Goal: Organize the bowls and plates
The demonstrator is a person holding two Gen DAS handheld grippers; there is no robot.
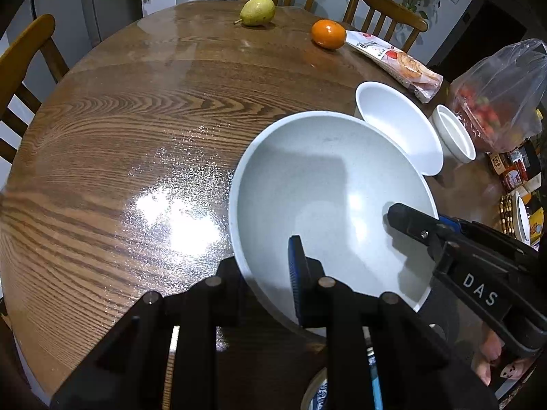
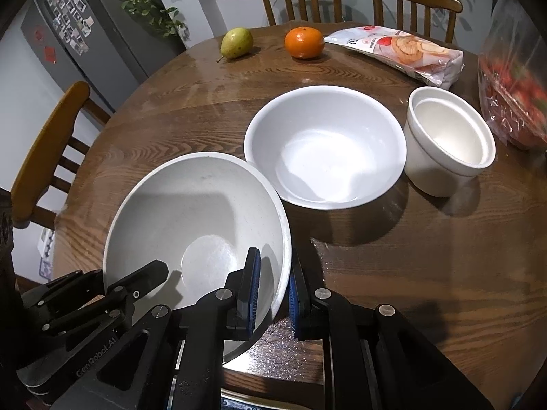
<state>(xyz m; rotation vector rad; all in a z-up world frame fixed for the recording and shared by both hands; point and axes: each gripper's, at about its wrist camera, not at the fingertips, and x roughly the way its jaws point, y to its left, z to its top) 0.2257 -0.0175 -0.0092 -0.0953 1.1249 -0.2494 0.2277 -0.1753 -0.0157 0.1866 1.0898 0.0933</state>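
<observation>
A large grey speckled bowl (image 1: 328, 184) (image 2: 198, 218) is tilted at the near table edge. My left gripper (image 1: 270, 273) is shut on its near-left rim, one blue-padded finger (image 1: 295, 273) inside the bowl. My right gripper (image 2: 273, 294) is shut on its right rim, with a pad on each side; it shows in the left wrist view (image 1: 410, 222). Behind it stand a white bowl (image 2: 324, 147) (image 1: 398, 126) and a small white cup-shaped bowl (image 2: 448, 143) (image 1: 453, 133), both upright on the table.
The round wooden table (image 2: 410, 273) carries a pear (image 2: 236, 42), an orange (image 2: 304, 42), a snack packet (image 2: 400, 53) and a plastic bag of strawberries (image 2: 512, 102) at the right. Wooden chairs (image 2: 44, 157) surround it. A blue-patterned dish (image 1: 318, 396) lies below the near edge.
</observation>
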